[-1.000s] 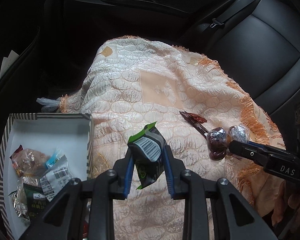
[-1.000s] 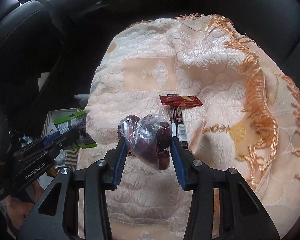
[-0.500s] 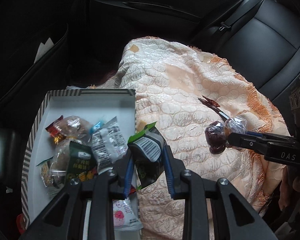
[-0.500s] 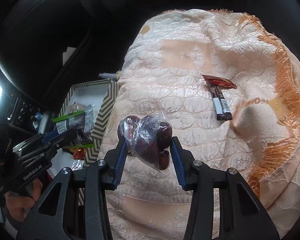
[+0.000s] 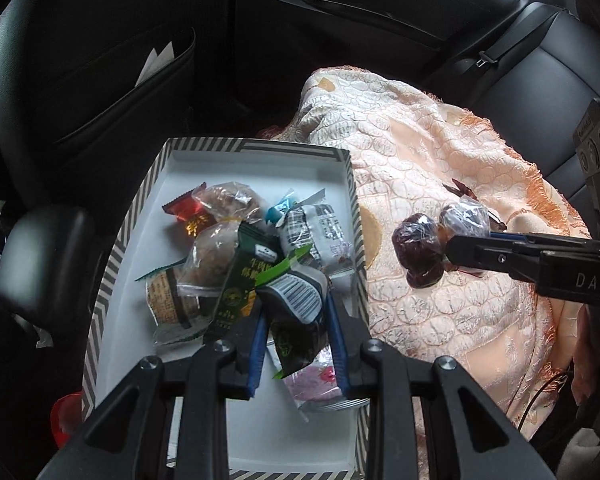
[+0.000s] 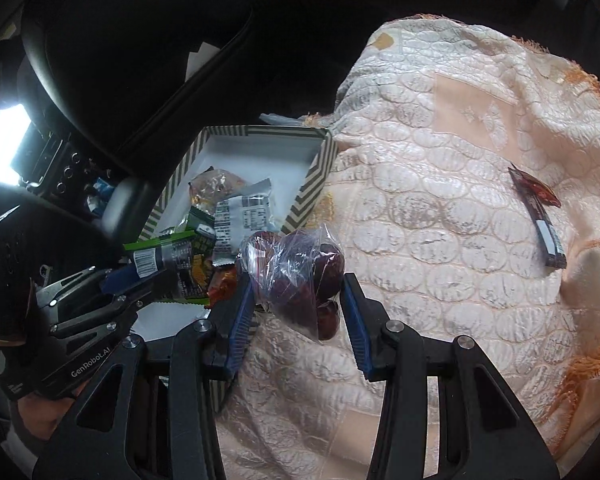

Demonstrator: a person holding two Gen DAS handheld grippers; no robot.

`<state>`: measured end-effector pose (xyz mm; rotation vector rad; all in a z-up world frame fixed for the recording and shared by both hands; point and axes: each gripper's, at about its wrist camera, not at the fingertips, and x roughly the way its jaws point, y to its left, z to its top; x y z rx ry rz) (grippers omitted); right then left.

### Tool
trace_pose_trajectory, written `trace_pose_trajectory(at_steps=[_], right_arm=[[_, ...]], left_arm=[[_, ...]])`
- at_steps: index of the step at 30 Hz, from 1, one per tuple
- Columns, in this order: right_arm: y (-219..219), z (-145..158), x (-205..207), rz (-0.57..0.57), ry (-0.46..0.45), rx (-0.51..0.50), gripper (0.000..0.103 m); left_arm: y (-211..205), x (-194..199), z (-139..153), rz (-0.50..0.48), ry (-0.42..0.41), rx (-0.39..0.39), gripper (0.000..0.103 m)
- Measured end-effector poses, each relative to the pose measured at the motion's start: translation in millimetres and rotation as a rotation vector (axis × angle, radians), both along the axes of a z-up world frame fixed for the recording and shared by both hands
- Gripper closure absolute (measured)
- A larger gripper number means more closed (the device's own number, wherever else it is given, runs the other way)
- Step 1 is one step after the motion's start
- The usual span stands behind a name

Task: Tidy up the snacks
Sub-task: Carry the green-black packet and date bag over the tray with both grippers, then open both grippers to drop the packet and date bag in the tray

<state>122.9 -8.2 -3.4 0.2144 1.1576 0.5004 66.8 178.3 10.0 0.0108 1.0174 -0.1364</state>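
1. Car back seat, black leather [image 5: 540, 92], with a peach quilted blanket [image 6: 440, 200] spread over it.
2. Striped-rim white box [image 5: 156, 184] sits at the blanket's left edge, partly filled with wrapped snacks [image 5: 220, 248].
3. Left gripper [image 5: 296, 320] is clamped on a dark green snack packet [image 5: 296, 308] with its barcode facing up. Both blue pads press its sides.
4. That packet hangs above the box, and the piled snacks lie just beyond the fingertips.
5. Right gripper [image 6: 298, 300] is clenched on a clear bag of dark red dates [image 6: 300, 276], pads on both sides.
6. Date bag hangs over the blanket right at the box's right rim, with the box interior ahead-left of the fingers.
7. Dark brown snack bar [image 6: 540, 220] lies flat on the blanket, well off to the right of the right fingers and apart from everything else.
8. Bare hand [image 6: 40, 416] grips the left tool's handle at the lower left of the right view.
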Motion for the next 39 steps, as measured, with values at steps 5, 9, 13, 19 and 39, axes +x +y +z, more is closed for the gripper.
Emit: trace_pose_trajectory(at_steps=[5,9,13,19,39], right_arm=[[30.4,1.0,3.4,0.059,0.000,-0.004,0.060],[54.5,-2.1,4.0,0.107,0.005,-0.018,0.060],[75.5,-8.5,2.2,0.144,0.019,-0.022,0.060],[101.2,-23.2,-2.2,0.192,0.045,-0.037,0.060],[99.3,-37.8,2.6,0.152,0.120,-0.018,0.055]], left_arm=[[15.4,-6.3,-5.5,0.030,0.010,0.012,0.073],[26.4,-9.8,-9.9,0.060,0.020,0.021,0.073],[37.7,-11.0,-14.9,0.091,0.025,0.032,0.073],[50.4,-12.6,-23.1,0.132,0.036,0.054,0.073],[57.6,-4.1,-37.1,0.189,0.053,0.101,0.040]])
